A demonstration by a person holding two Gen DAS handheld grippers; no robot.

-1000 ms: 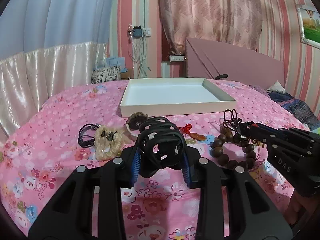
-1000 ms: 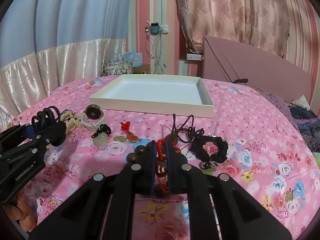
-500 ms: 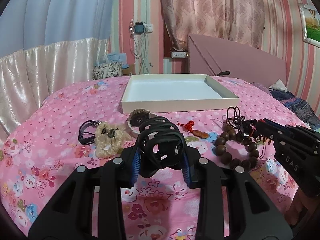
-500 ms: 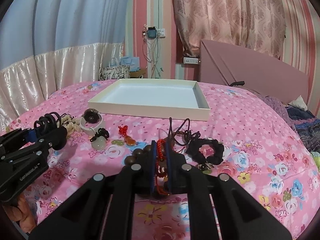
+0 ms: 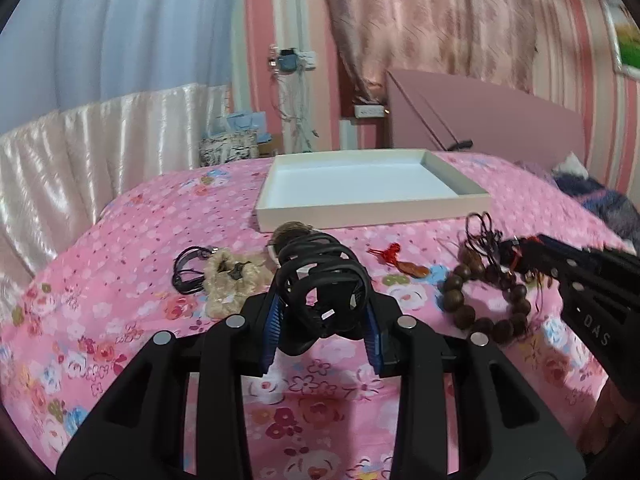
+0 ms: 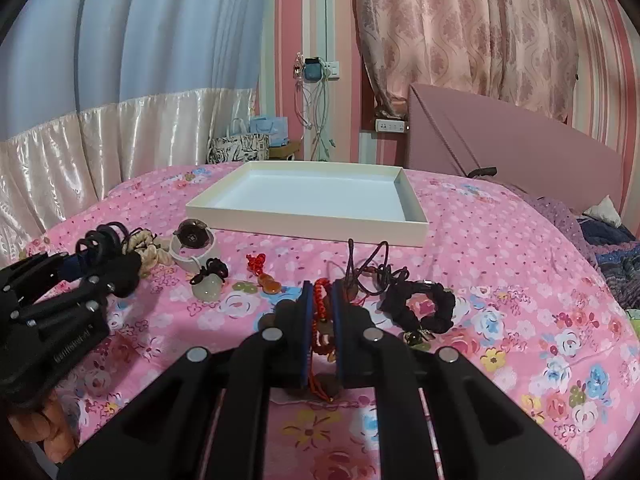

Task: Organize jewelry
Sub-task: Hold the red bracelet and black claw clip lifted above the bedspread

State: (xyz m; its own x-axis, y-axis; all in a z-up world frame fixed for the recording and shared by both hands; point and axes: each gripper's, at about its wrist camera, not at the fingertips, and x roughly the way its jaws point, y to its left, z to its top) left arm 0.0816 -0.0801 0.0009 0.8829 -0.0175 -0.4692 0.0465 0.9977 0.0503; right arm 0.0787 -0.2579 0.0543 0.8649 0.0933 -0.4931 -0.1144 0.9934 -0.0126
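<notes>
Black claw (image 5: 322, 312), blue pads (image 5: 273, 322), silver screws (image 5: 235, 321).

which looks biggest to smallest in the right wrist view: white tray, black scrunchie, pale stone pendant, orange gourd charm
1. white tray, by far the largest, though farthest back.
2. black scrunchie.
3. pale stone pendant.
4. orange gourd charm, counting the gourd alone. With its red knot it looks about as long as the pendant, so those two are close.

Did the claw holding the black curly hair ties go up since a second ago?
Yes. The left gripper with the black coil hair ties rose: in its own view the white tray and the bedspread sit lower than before.
</notes>
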